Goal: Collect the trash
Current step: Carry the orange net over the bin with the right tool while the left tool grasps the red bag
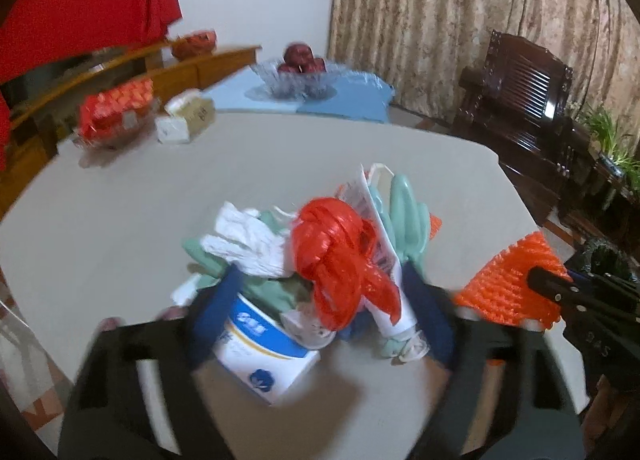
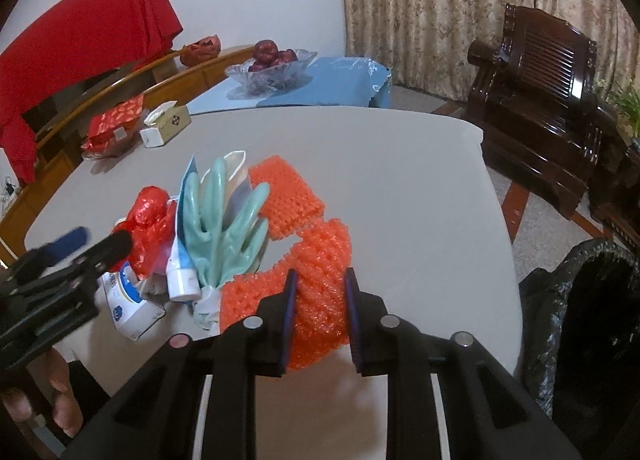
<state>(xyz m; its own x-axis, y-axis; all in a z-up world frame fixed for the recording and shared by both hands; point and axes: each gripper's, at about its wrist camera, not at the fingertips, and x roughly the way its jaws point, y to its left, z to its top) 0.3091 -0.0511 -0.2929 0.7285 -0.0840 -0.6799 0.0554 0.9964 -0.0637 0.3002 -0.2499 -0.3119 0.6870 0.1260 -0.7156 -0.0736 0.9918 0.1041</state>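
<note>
A tissue box (image 2: 165,124) and a red patterned packet (image 2: 114,125) sit near the far left corner of the grey worktop (image 2: 400,188). Beyond the far edge, a glass bowl of red apples (image 2: 272,66) rests on a blue cloth (image 2: 332,84). A dark wooden armchair (image 2: 548,108) stands right, before patterned curtains (image 2: 440,0).

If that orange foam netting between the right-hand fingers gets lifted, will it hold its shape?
Probably not. The orange foam netting is open mesh, already bent and bunched between the right gripper fingers, so it likely flops and squashes. It looks very light and unlikely to slip.
</note>
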